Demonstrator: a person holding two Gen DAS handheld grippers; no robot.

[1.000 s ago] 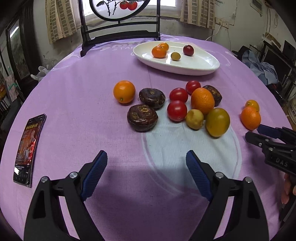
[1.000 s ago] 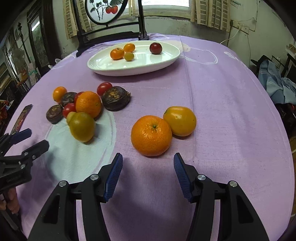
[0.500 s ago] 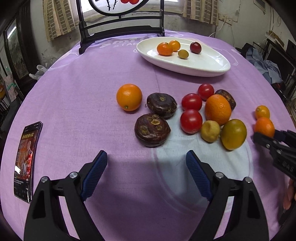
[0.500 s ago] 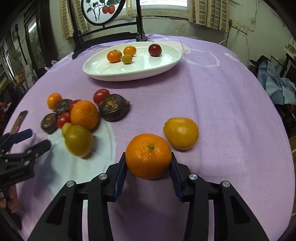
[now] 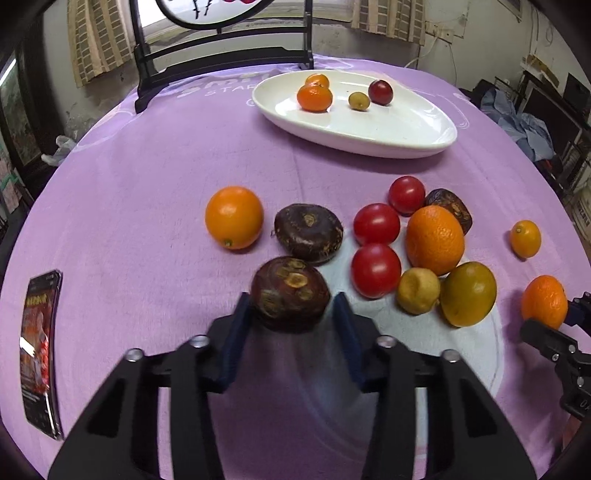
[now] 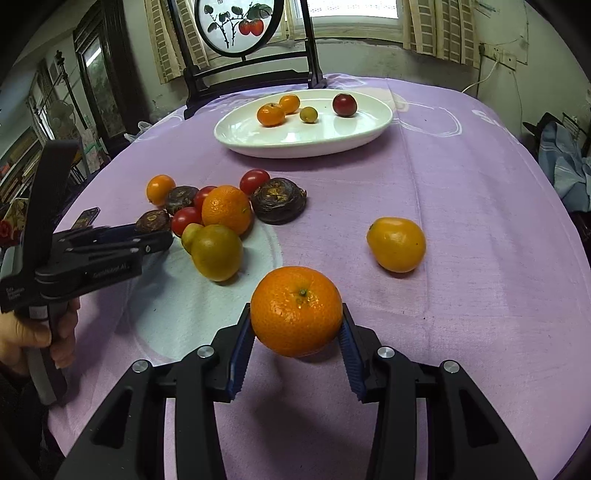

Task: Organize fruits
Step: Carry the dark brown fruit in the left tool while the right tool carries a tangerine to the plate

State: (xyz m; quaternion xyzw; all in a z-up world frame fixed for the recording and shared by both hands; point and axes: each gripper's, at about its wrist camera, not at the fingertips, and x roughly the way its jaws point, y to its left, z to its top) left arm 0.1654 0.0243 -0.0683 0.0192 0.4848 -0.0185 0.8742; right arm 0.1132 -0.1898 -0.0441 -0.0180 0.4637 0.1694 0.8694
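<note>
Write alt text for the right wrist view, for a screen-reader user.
The right claw grips an orange just above a purple tablecloth. A yellow-orange fruit lies to its right, a heap of mixed fruit to its left beside the left claw, and a white plate holds four small fruits behind.

Domestic interior, probably a living or dining room. A round desk (image 6: 461,192) draped in a lilac cloth carries a white oval serving dish (image 6: 369,127) ahead of the tool. Beyond the dish stands a dark wooden frame (image 6: 243,79) holding a round painted panel of red fruit (image 6: 240,26). Behind it, patterned curtains (image 6: 439,26) flank a window (image 6: 351,14) set in a stained plaster wall. To the tool's left stand a dark cabinet (image 6: 99,77) and crowded shelves (image 6: 18,158); to its right lie crumpled clothes (image 6: 565,166). A wall socket with a trailing cord (image 6: 491,61) appears at upper right.
</note>
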